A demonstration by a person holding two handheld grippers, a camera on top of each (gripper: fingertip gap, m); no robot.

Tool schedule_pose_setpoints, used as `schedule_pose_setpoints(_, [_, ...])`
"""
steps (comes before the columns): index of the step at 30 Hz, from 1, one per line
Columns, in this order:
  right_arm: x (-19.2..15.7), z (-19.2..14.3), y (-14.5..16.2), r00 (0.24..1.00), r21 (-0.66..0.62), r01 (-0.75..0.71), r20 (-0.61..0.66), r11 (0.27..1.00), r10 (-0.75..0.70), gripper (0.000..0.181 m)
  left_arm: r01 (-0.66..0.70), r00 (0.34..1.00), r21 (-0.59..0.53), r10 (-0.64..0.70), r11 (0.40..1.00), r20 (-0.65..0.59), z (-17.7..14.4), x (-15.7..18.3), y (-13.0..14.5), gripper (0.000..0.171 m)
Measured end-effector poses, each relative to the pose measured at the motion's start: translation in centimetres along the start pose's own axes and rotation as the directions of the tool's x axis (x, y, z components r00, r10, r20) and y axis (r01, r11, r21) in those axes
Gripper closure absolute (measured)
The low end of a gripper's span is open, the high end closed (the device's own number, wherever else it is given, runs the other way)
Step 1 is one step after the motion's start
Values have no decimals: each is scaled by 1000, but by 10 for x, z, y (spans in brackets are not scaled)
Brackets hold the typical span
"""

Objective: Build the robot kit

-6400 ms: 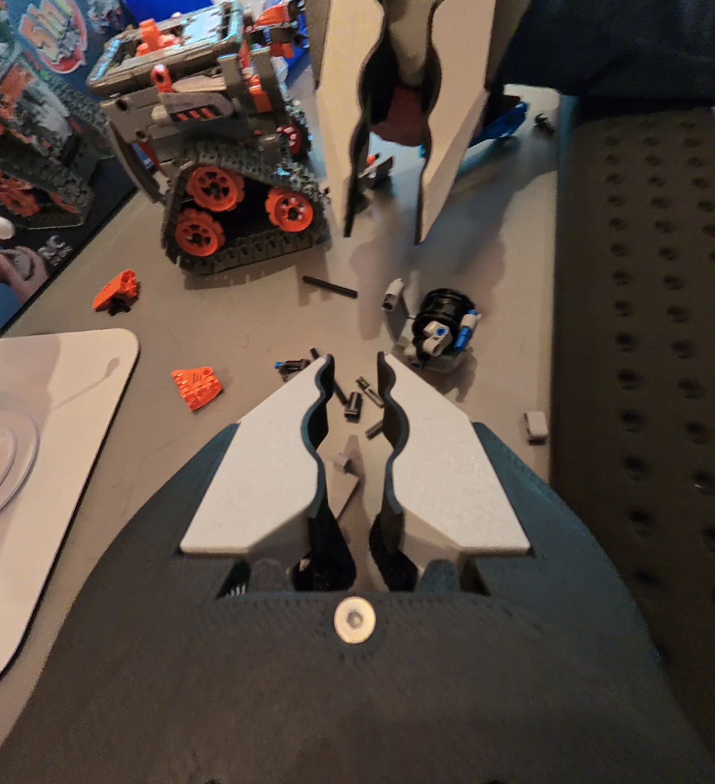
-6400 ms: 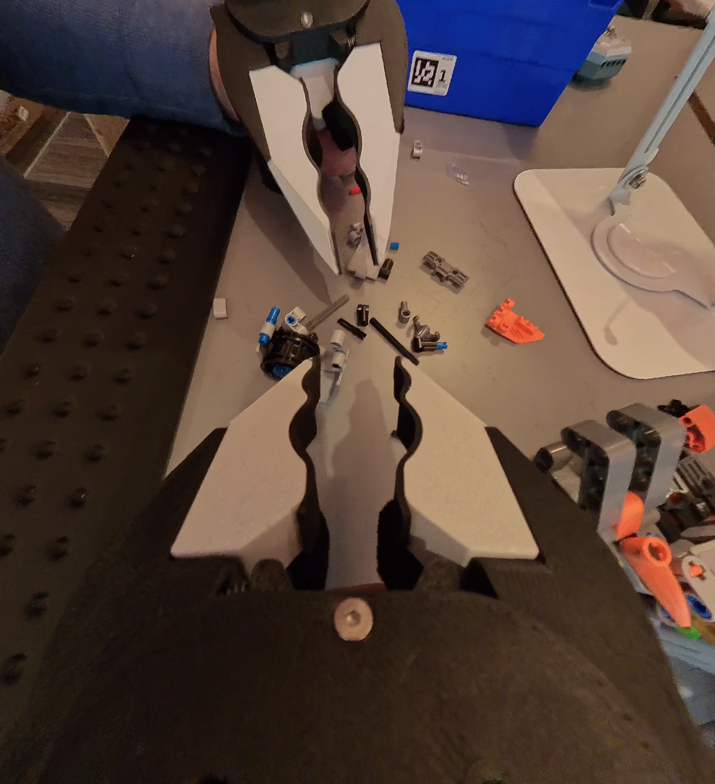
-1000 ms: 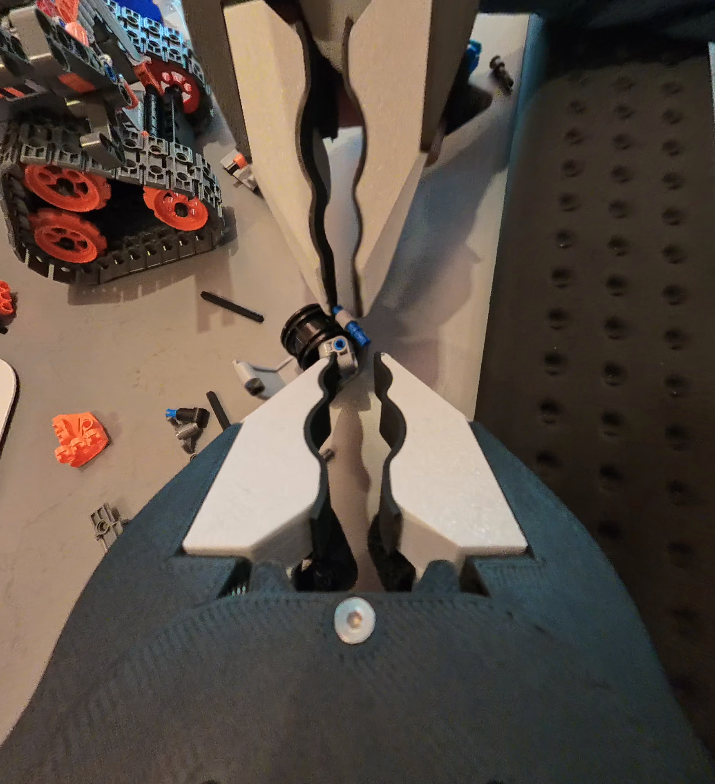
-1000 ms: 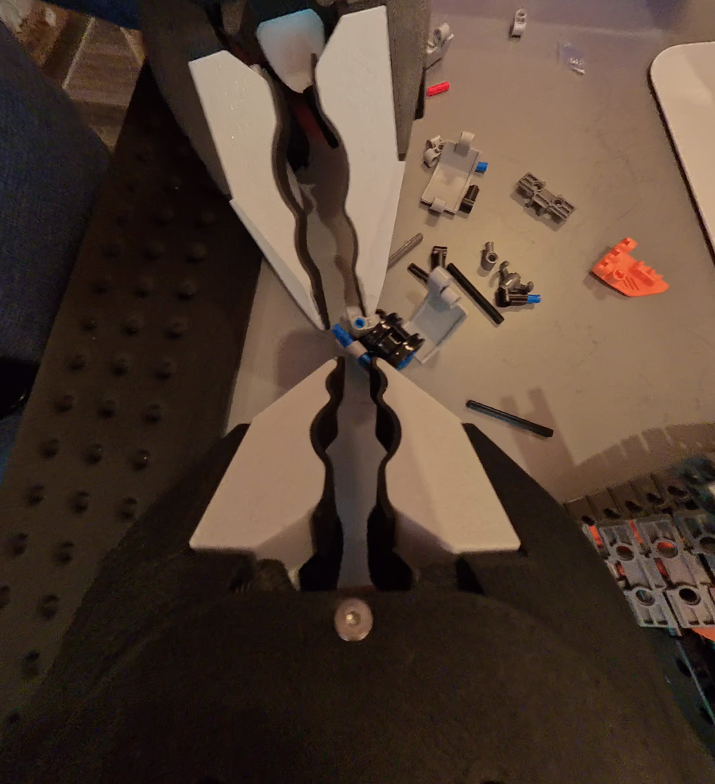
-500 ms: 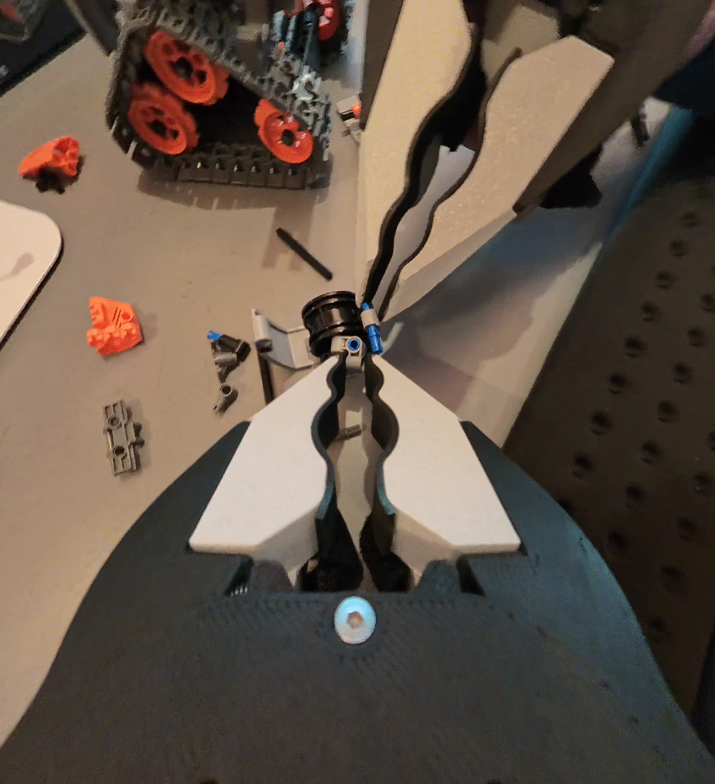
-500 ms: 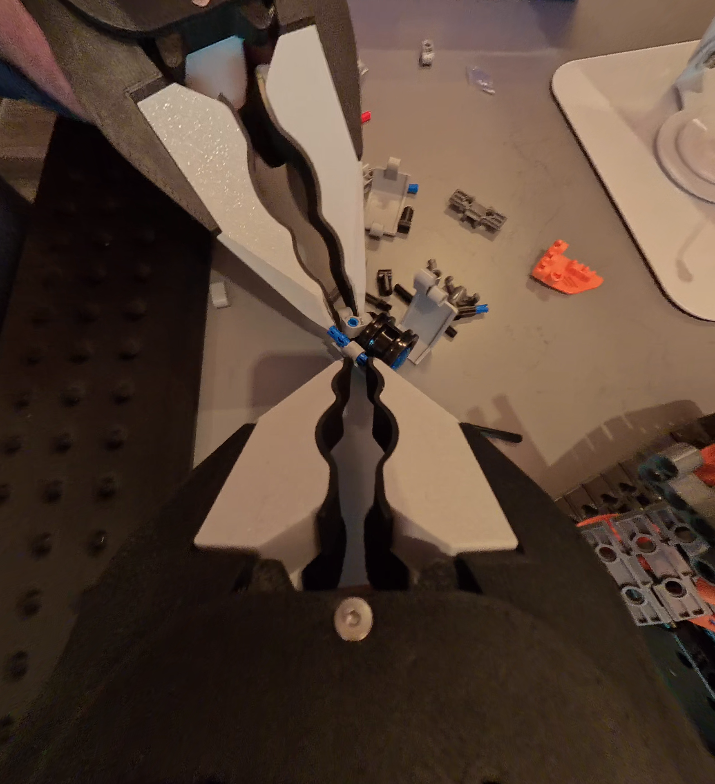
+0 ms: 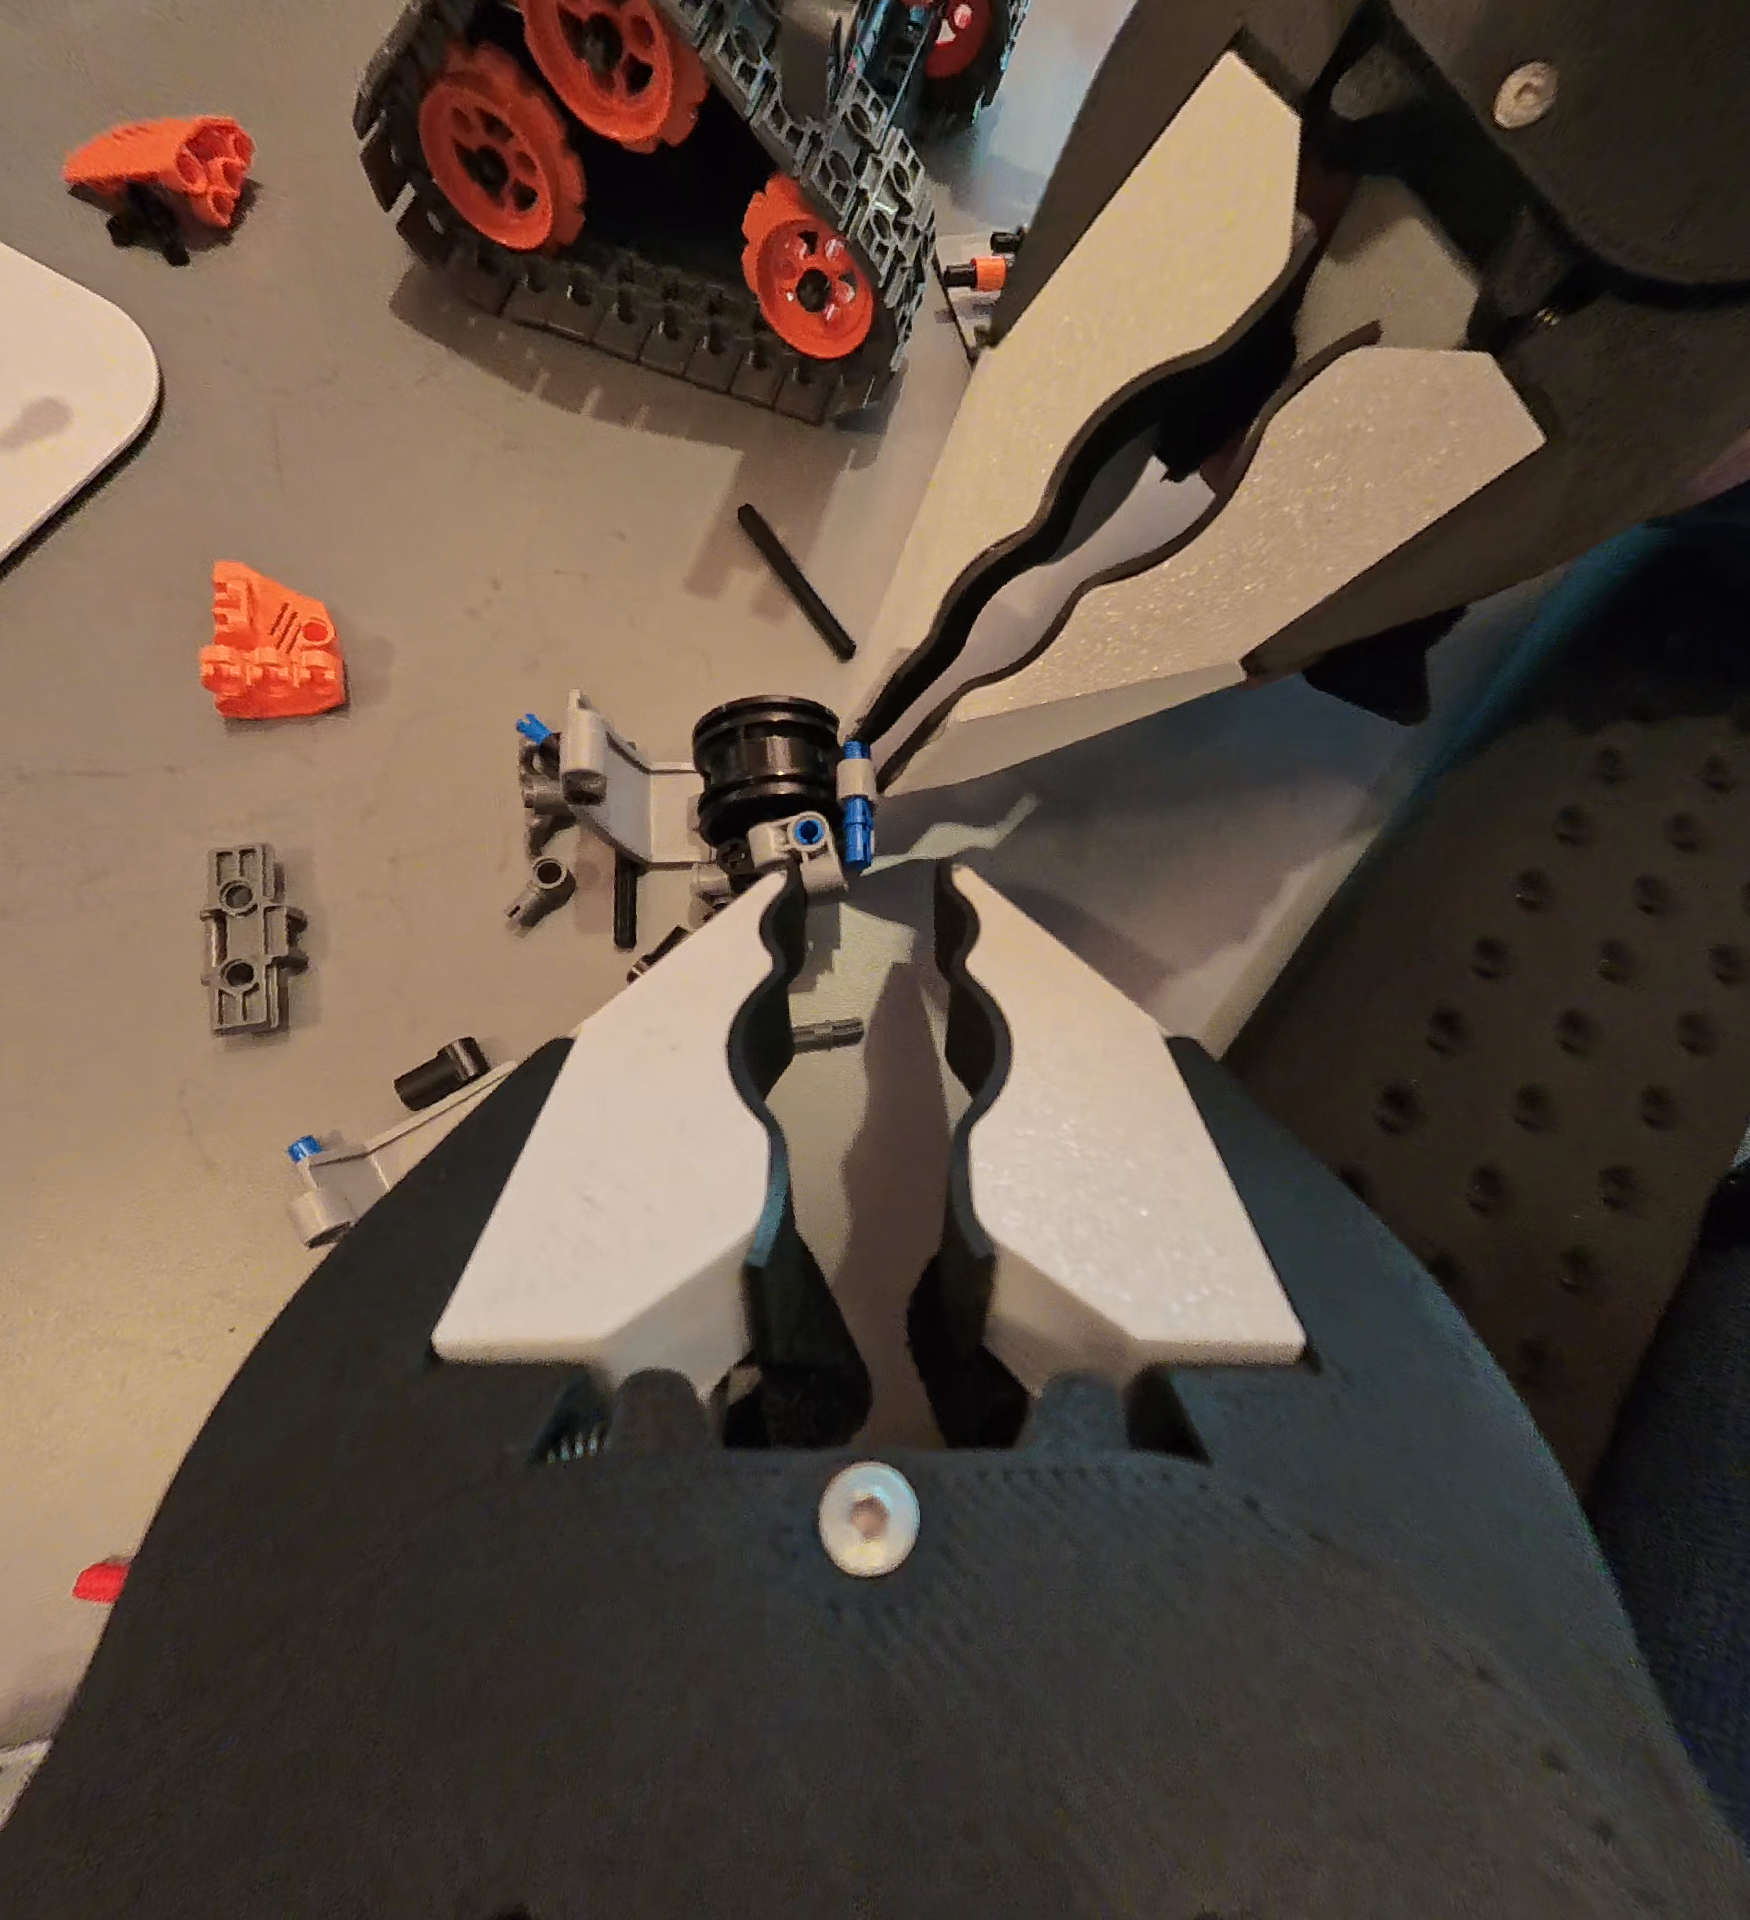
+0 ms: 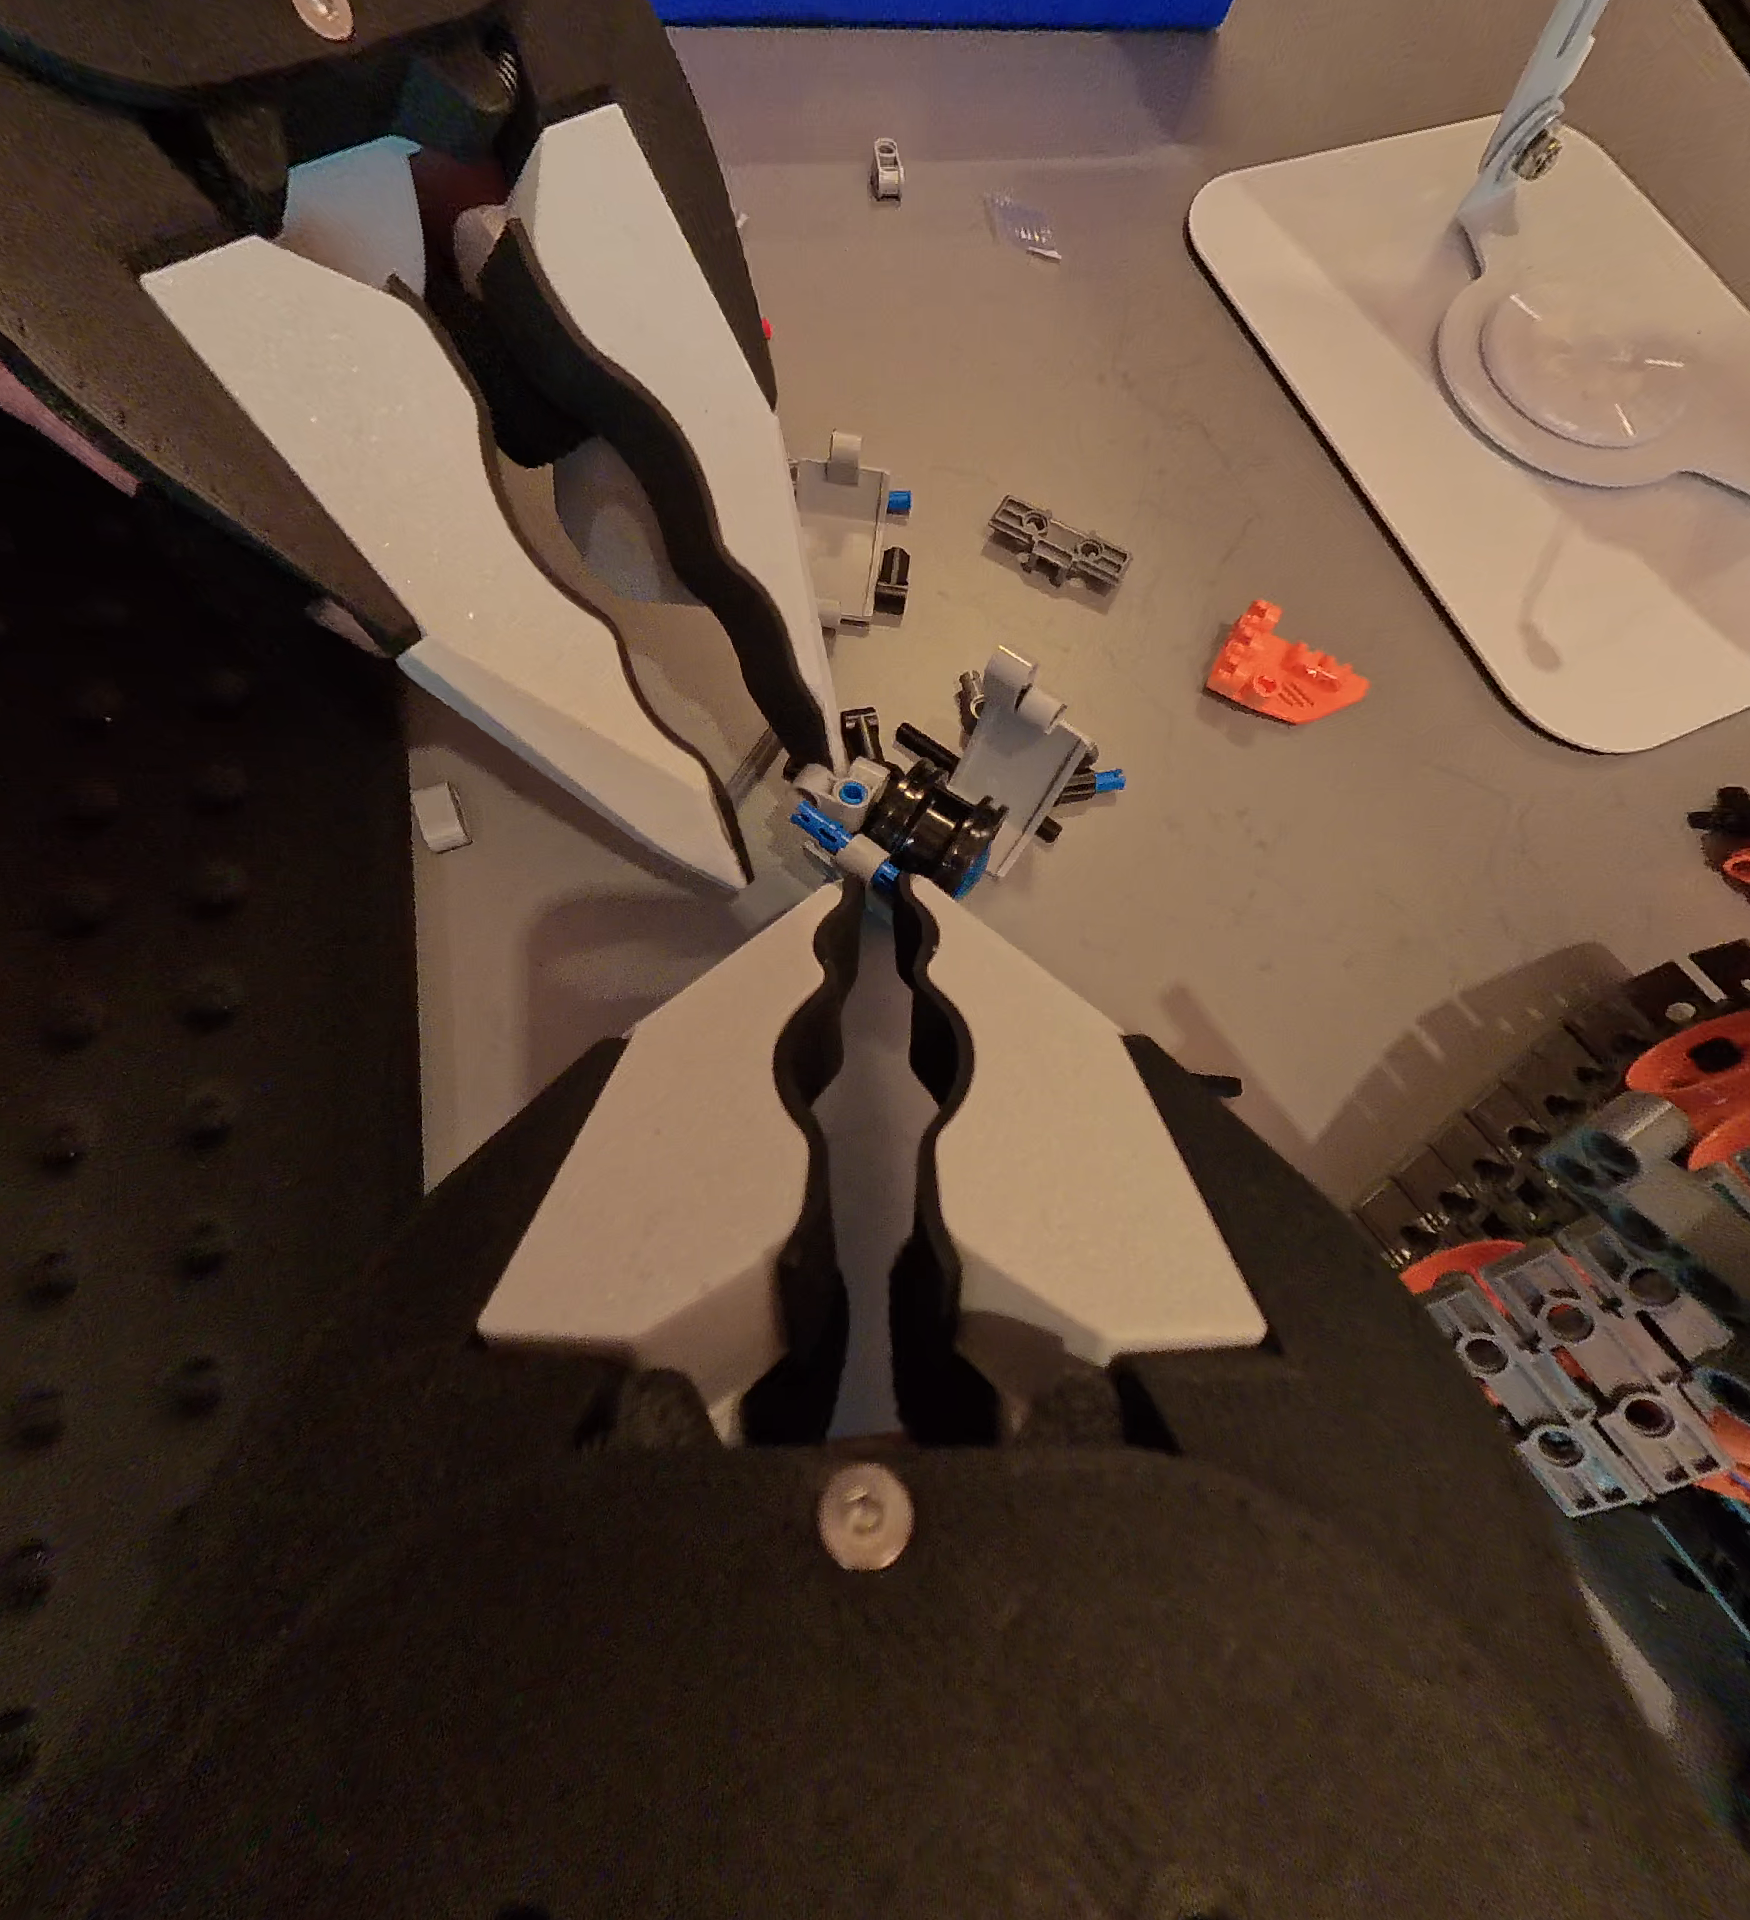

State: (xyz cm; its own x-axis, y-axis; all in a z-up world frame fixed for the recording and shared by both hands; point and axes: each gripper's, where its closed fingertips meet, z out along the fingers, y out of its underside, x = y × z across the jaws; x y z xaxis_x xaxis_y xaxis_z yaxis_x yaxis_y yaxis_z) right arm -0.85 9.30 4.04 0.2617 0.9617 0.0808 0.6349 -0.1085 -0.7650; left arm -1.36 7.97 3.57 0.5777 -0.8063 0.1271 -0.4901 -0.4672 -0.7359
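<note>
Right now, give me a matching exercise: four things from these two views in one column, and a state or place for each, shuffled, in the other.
Things
1. left hand-held gripper
2. right hand-held gripper
3. orange wedge brick
4. tracked vehicle

States
A. stands on black treads with orange wheels
B. jaws apart, one fingertip against the black wheel piece
C. lies flat on the grey table, apart from other parts
D. tips pinched on the black wheel piece's blue-pinned connector

Pairs: 1-B, 2-D, 3-C, 4-A
</note>
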Motion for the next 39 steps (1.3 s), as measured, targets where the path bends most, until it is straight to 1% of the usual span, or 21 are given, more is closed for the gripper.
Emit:
schedule_pose_setpoints(4, [2, 0, 0, 1000, 0, 4, -15, 1000, -4, 178, 10, 1000, 2, -10, 1000, -10, 0, 3, 1, 153])
schedule_pose_setpoints(6, [4, 0, 0, 1000, 4, 4, -25, 1000, -4, 179, 4, 999, -9, -4, 1000, -37, -1, 8, 2, 155])
schedule_pose_setpoints(7, [4, -1, -1, 1000, 9, 3, -30, 1000, -3, 181, 3, 995, 0, -3, 1000, -103, -1, 19, 1, 171])
schedule_pose_setpoints(8, [4, 0, -1, 1000, 7, 4, -25, 1000, -3, 181, 9, 992, 13, -8, 1000, -123, -1, 23, -1, 171])
schedule_pose_setpoints(10, [2, 0, 1, 1000, 5, 6, -11, 1000, -6, 181, -54, 997, -8, 53, 999, -64, 0, 16, 3, 171])
schedule_pose_setpoints(11, [2, -1, -1, 1000, 16, -2, -4, 1000, 2, 181, -59, 995, -6, 59, 998, -86, -1, 17, 3, 165])
schedule_pose_setpoints(12, [2, -3, -2, 1000, 25, -6, 3, 1000, 6, 181, -61, 988, 26, 64, 998, -142, -5, 23, 0, 165])
schedule_pose_setpoints(13, [2, -4, -3, 1000, 30, -2, 8, 1000, 1, 181, -73, 986, 48, 79, 996, -146, -9, 21, -3, 164])
schedule_pose_setpoints(15, [2, -8, -4, 1000, 39, 1, 19, 999, -2, 181, -156, 985, 25, 157, 987, -73, -12, 2, -1, 153])
schedule_pose_setpoints(17, [6, -14, -8, 1000, 66, -15, 21, 998, 13, 181, -233, 972, 26, 233, 972, -25, -16, -15, -8, 149])
schedule_pose_setpoints(19, [12, -19, -9, 1000, 79, -29, 5, 996, 29, 181, -264, 964, 11, 265, 964, -5, -18, -30, -15, 141])
schedule_pose_setpoints(20, [18, -22, -10, 999, 84, -32, -23, 996, 34, 179, -275, 961, 14, 275, 961, -9, -17, -35, -20, 137])
schedule_pose_setpoints(22, [22, -23, -14, 998, 108, -53, -35, 993, 57, 167, -329, 942, 39, 331, 943, -49, -13, -35, -27, 136])
schedule_pose_setpoints(24, [25, -19, -13, 996, 89, -37, -79, 995, 44, 153, -370, 928, -5, 369, 929, -59, -2, -41, -26, 129])
schedule_pose_setpoints(28, [27, -6, -5, 992, 29, -7, -127, 1000, 10, 141, -433, 898, -58, 425, 900, -112, 16, -46, -22, 130])
schedule_pose_setpoints(29, [27, -5, -4, 992, 24, -9, -127, 1000, 12, 141, -434, 894, -48, 423, 899, -149, 19, -42, -21, 132])
schedule_pose_setpoints(31, [28, -2, -2, 992, 22, -26, -121, 999, 29, 141, -415, 893, -1, 407, 910, -192, 22, -37, -25, 142])
schedule_pose_setpoints(32, [29, 0, -1, 992, 18, -36, -118, 999, 38, 142, -399, 895, 3, 391, 917, -215, 23, -35, -25, 146])
schedule_pose_setpoints(33, [30, 2, 1, 992, 14, -42, -120, 999, 44, 145, -392, 897, 8, 384, 920, -220, 24, -34, -25, 150])
schedule_pose_setpoints(37, [33, 2, 1, 992, 29, -63, -110, 998, 66, 149, -378, 897, 39, 377, 925, -231, 26, -27, -25, 156])
schedule_pose_setpoints(39, [34, 2, 2, 992, 28, -60, -110, 998, 63, 148, -375, 901, 47, 376, 926, -216, 26, -27, -25, 157])
